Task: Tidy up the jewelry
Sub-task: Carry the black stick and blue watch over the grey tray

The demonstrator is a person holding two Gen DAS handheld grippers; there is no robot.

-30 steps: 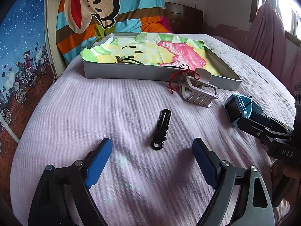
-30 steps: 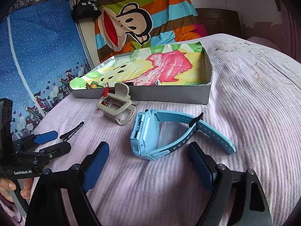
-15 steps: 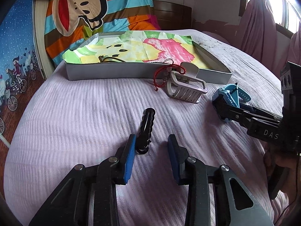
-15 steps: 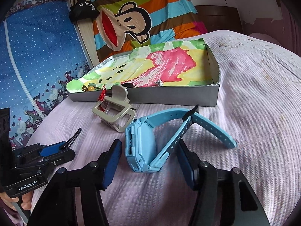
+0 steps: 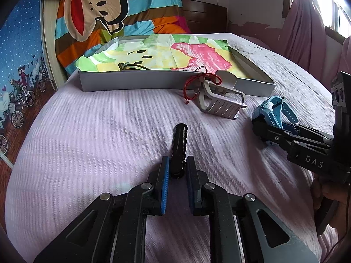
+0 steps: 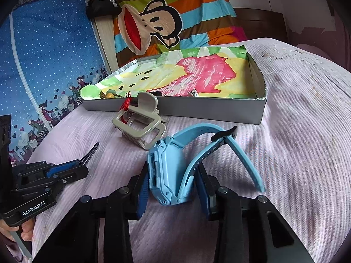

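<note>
Left gripper (image 5: 177,168): its blue-padded fingers (image 5: 165,175) are pressed in on the near end of the black scalloped plastic hair clip (image 5: 179,144), pinching it from both sides.
Black hair clip: lies on the lilac ribbed bedspread (image 5: 87,135), running from the pads toward 12 o'clock in the left wrist view; in the right wrist view only its tip (image 6: 92,151) shows beyond the left gripper (image 6: 81,164), at 9 o'clock.
Right gripper (image 6: 173,186): the fingers (image 6: 142,192) are closed against the square case of the light blue plastic wristwatch (image 6: 169,173), pinching it on its two flanks; in the left wrist view this gripper (image 5: 258,127) enters from 3 o'clock.
Blue wristwatch: stands on edge on the bedspread, its strap arching toward 2 o'clock and its buckle end hanging free; seen from the left wrist (image 5: 272,109) it sits at 2 o'clock, near the grey claw.
Grey plastic claw hair clip (image 5: 221,100): lies on the bedspread just in front of the tray wall, at 1 o'clock from the black clip.
Red braided cord bracelet (image 5: 197,85): draped on the claw clip's left side and leaning at the tray wall.
Shallow grey cardboard tray (image 5: 131,81): at 12 o'clock, lined with a green, yellow and pink painted paper; small pieces lie inside near its left corner (image 6: 107,95), too small to tell apart.
Striped monkey-face blanket (image 5: 105,17): hangs behind the tray.
</note>
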